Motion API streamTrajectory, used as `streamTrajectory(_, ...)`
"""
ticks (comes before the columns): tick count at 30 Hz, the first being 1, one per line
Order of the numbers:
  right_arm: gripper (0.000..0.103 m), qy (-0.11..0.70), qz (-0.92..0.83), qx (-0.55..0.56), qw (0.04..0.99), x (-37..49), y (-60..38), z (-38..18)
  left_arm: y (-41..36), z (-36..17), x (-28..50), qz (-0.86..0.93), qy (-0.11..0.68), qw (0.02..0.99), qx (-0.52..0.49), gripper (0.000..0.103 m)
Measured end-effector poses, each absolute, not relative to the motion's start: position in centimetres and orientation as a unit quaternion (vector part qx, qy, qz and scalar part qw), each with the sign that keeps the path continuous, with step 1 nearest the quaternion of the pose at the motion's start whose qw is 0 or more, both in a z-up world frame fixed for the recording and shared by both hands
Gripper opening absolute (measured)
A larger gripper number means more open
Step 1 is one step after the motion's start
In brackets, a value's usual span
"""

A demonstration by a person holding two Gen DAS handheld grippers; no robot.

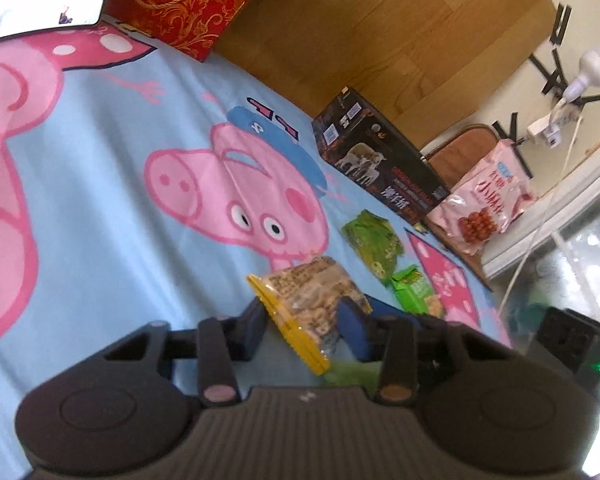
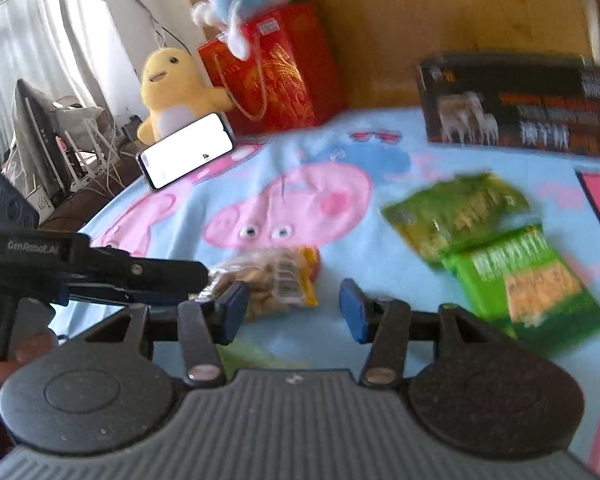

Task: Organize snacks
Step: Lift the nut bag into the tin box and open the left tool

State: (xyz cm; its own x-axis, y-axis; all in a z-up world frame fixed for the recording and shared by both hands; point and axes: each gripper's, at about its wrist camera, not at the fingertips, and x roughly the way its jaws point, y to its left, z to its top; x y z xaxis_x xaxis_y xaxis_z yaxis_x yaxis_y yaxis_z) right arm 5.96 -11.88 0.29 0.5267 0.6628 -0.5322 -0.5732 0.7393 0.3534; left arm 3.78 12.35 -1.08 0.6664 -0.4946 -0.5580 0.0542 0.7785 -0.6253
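Observation:
My left gripper [image 1: 302, 322] is shut on a clear yellow-edged snack bag [image 1: 312, 304] of brown pieces and holds it over the blue cartoon-pig cloth [image 1: 100, 200]. In the right wrist view the left gripper [image 2: 204, 276] reaches in from the left with that same bag [image 2: 268, 280]. My right gripper [image 2: 296, 308] is open and empty just in front of the bag. Two green snack packs lie on the cloth to the right: an olive one [image 2: 456, 212] [image 1: 374, 240] and a bright green one [image 2: 528, 284] [image 1: 416, 290].
A black box with sheep pictures [image 1: 376, 160] [image 2: 516, 104] stands at the back of the cloth. A pink snack bag [image 1: 484, 200] leans beyond it. A red gift bag [image 2: 276, 68], a yellow plush [image 2: 172, 88] and a lit phone [image 2: 188, 150] sit at the far left.

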Motion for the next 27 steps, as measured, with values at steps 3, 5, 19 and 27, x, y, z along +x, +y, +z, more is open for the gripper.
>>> streamTrajectory(3,0.036,0.322,0.35,0.042,0.878,5.2,-11.4,0.3,11.8,-0.7,4.9,-0.161,0.378,0.867,-0.283,0.036)
streamTrajectory(5,0.029,0.316,0.337,0.037,0.886,4.8,-11.7,0.4,11.0,-0.2,5.9,-0.176,0.379,0.865,-0.278,0.036)
streamTrajectory(19,0.028,0.187,0.206,0.004,0.96,8.4,-16.3,4.4,1.5,9.7,18.4,-0.26,0.292,0.906,-0.165,0.035)
streamTrajectory(27,0.032,0.211,0.146,0.068,0.964,19.9,-19.5,5.6,-0.8,8.1,25.4,-0.188,0.301,0.926,-0.128,0.042)
